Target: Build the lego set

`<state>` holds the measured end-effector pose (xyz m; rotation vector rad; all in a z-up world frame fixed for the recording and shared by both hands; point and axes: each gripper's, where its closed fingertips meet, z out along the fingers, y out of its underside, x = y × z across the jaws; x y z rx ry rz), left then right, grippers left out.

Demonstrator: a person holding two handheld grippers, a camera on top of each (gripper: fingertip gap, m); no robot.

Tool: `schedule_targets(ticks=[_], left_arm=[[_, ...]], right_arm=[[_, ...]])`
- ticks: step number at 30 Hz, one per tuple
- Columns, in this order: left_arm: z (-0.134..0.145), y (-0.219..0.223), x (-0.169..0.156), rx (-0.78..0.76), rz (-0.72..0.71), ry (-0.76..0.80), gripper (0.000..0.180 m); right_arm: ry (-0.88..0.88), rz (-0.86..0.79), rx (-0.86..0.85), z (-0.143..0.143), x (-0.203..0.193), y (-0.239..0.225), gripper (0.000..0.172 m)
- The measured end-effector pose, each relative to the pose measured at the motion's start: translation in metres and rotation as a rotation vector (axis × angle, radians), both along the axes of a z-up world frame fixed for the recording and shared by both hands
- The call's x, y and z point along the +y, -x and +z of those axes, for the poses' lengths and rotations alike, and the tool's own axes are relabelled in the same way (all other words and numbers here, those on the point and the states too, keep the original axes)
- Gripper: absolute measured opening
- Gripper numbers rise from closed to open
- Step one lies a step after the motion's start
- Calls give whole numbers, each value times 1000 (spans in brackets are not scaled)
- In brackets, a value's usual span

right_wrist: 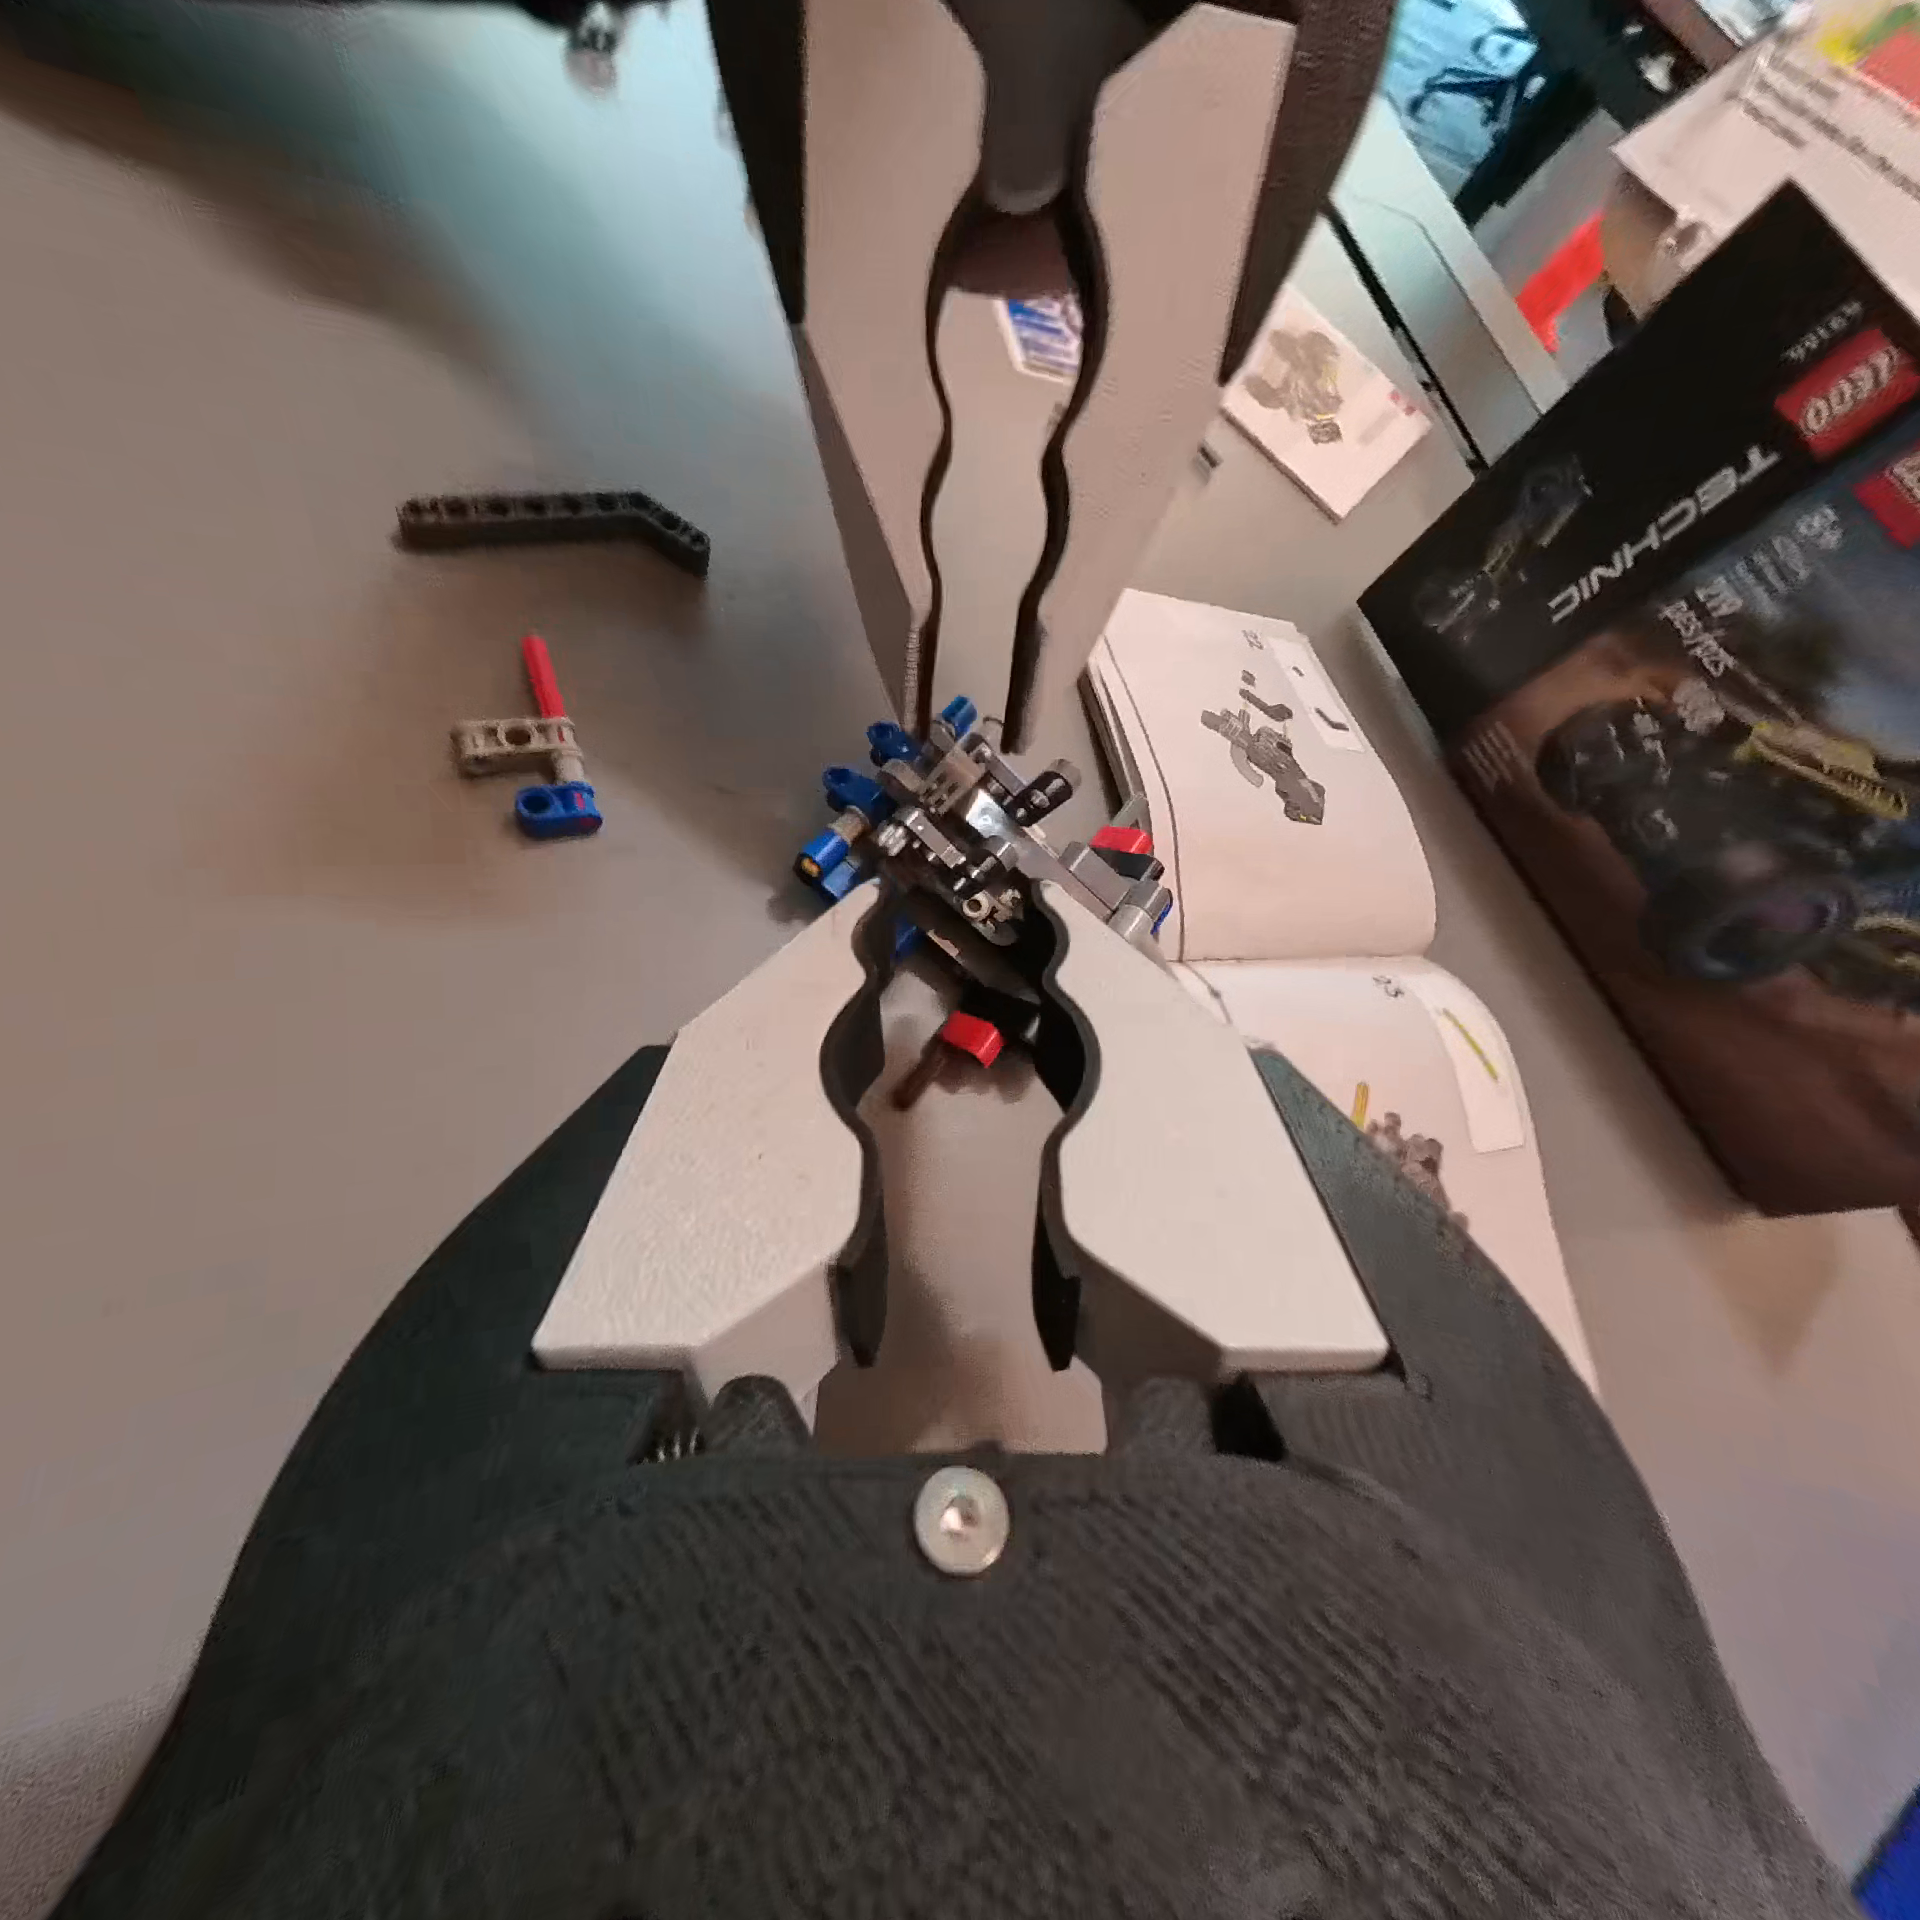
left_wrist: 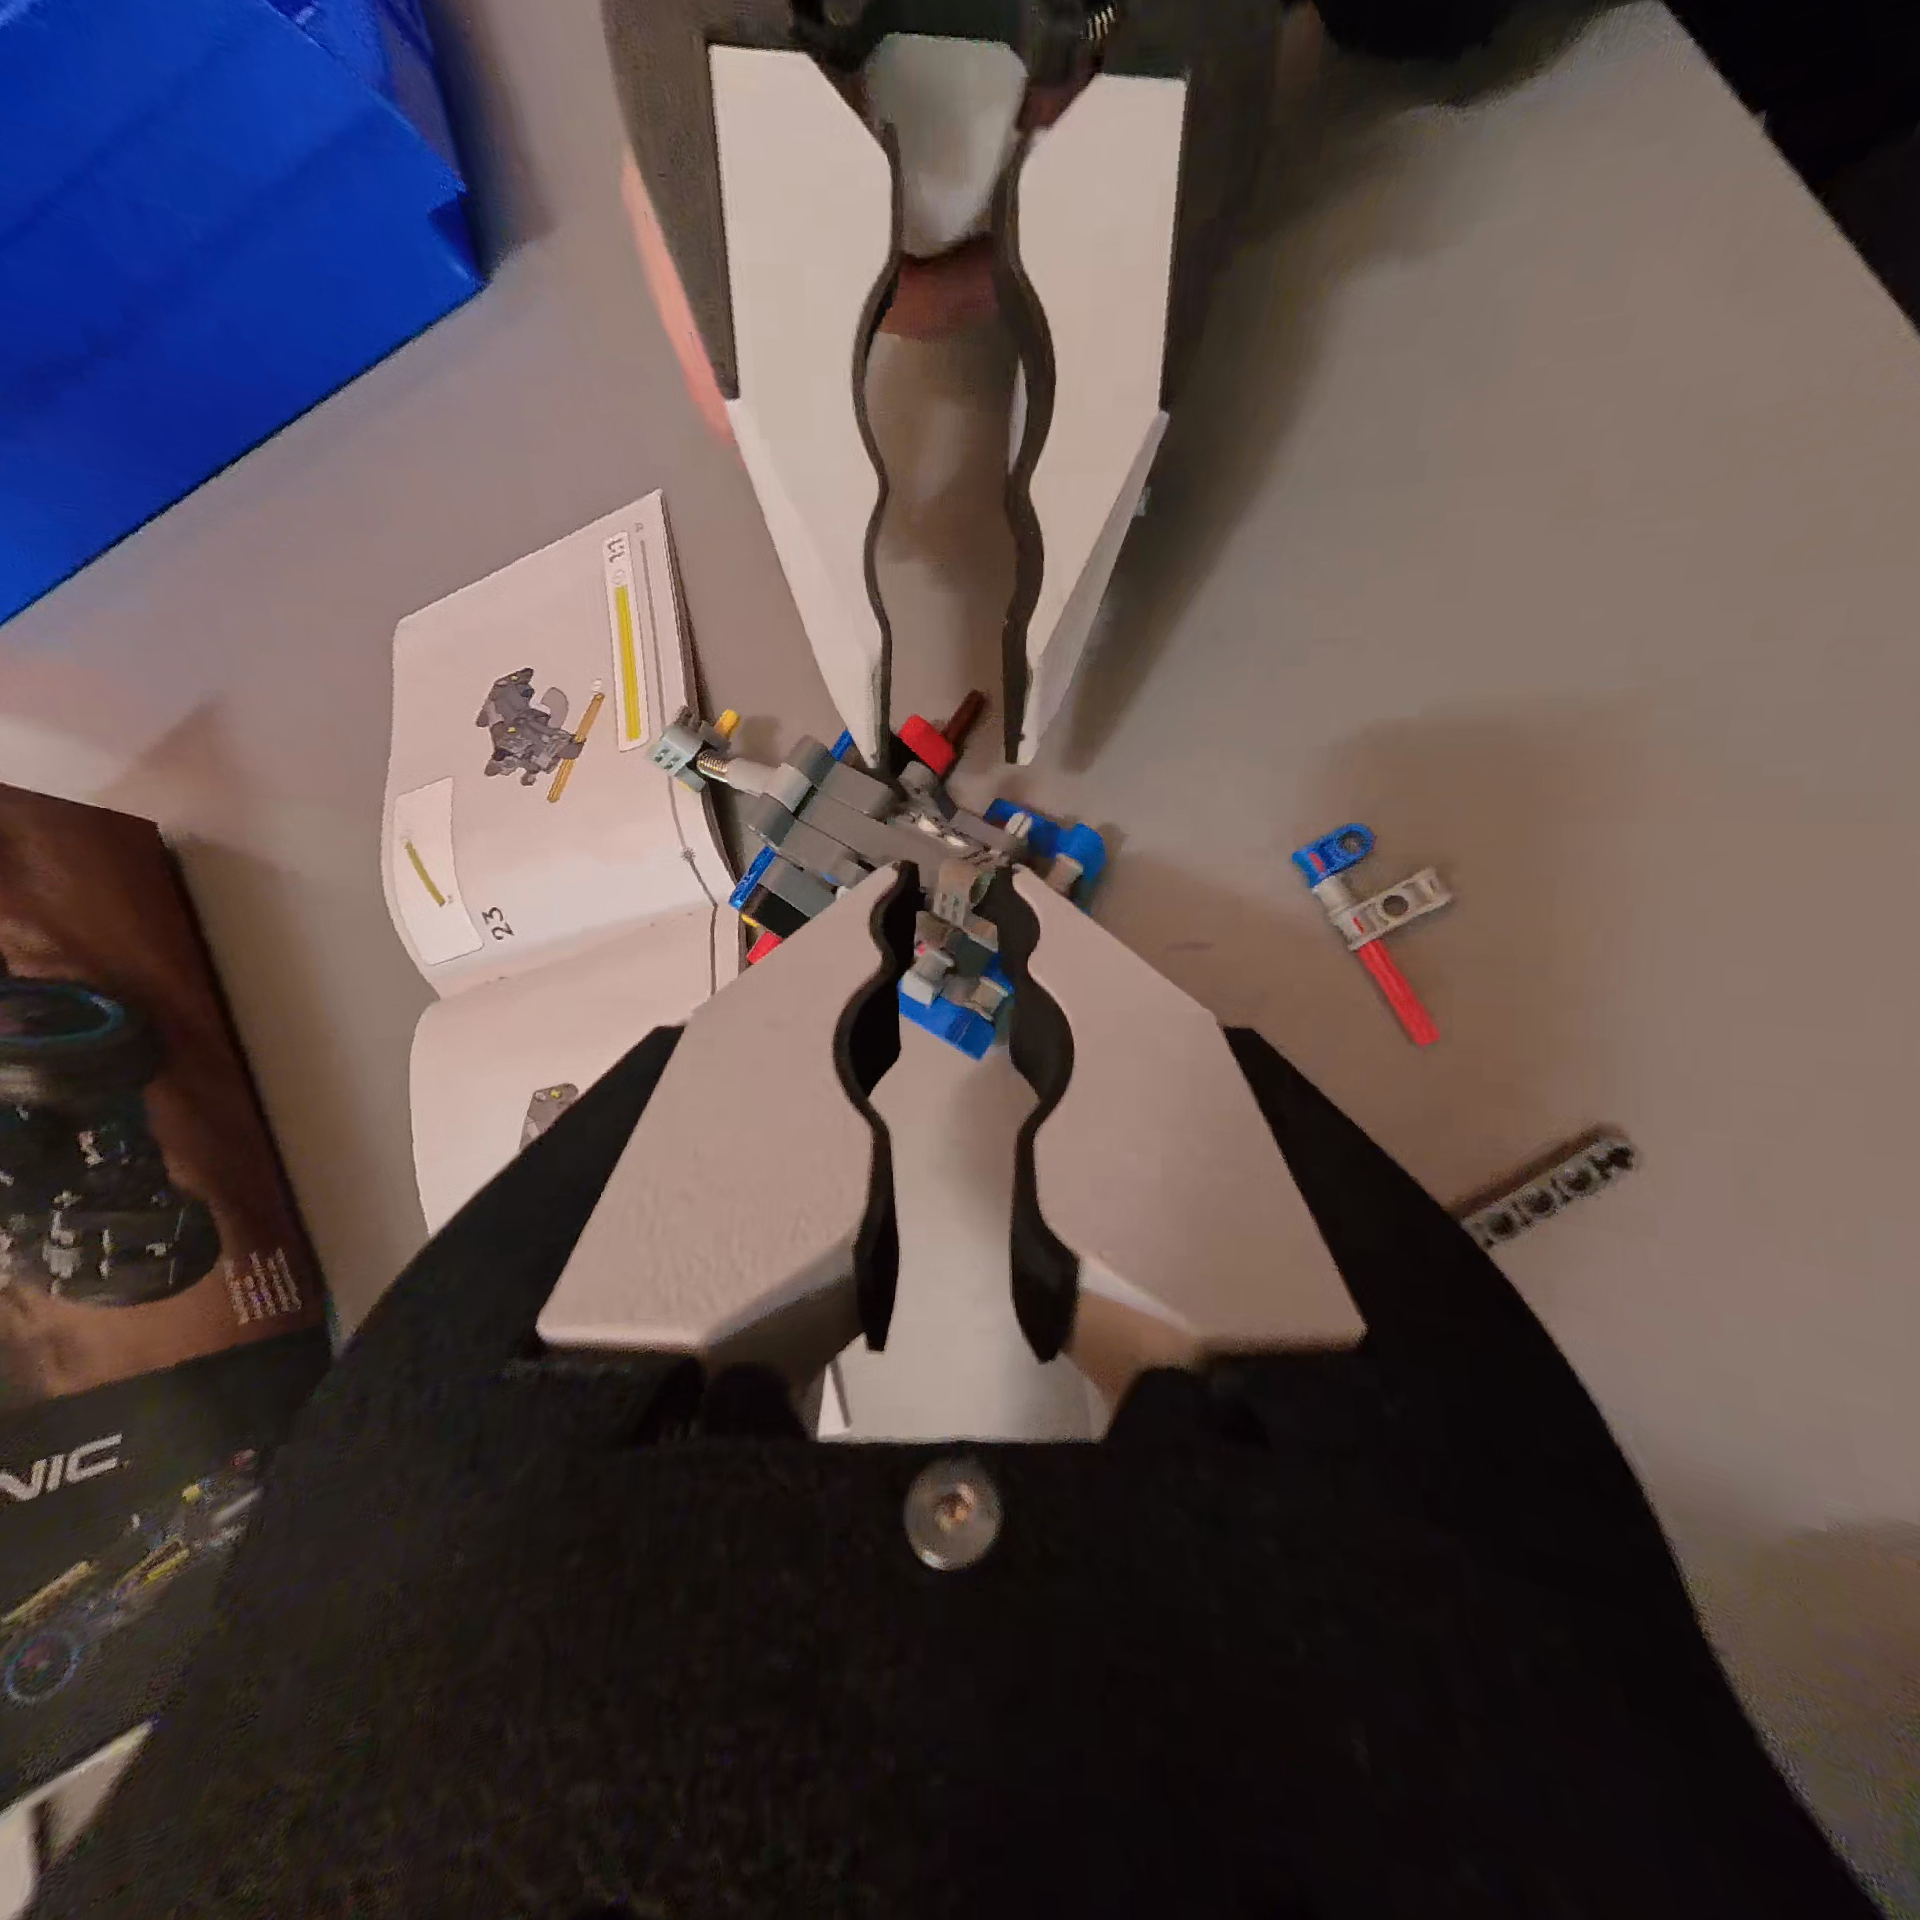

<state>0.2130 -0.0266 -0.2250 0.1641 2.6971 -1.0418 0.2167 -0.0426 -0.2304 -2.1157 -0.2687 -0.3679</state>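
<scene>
A small brick assembly [left_wrist: 862, 810] of grey, blue, black and red parts hangs between my two grippers, which face each other over the grey table [left_wrist: 1507, 520]. My left gripper [left_wrist: 961, 878] is shut on a light grey part at one end of the assembly; it also shows in the right wrist view [right_wrist: 975, 724]. My right gripper [right_wrist: 956, 896] stands open around the other end of the assembly [right_wrist: 935, 831]. A red bush [right_wrist: 971, 1034] on a brown axle [right_wrist: 914, 1081] lies loose between its fingers. The right gripper also shows in the left wrist view [left_wrist: 954, 750].
A small piece of blue, grey and a red axle [left_wrist: 1371, 914] lies on the table. A dark bent beam [right_wrist: 551, 520] lies farther off. An open instruction booklet [left_wrist: 540, 790] and a dark box [right_wrist: 1683, 707] lie beside the assembly. A blue bin [left_wrist: 187, 260] stands at the table's corner. The grippers are tip to tip, or close to it.
</scene>
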Motion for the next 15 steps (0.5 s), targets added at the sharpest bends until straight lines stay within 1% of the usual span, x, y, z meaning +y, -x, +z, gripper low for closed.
schedule_targets(ticks=[2,6,11,15], left_arm=[[-4,-5,-1,-9,-18,-37,12],[-9,-1,-2,40,-76,-75,10],[-11,4,-2,71,-120,-96,8],[-11,3,-2,61,-125,-103,6]], right_arm=[[42,48,-38,-3,0,-2,22],[49,172,-149,0,9,3,17],[97,244,-245,-1,13,6,11],[139,292,-320,2,9,9,9]])
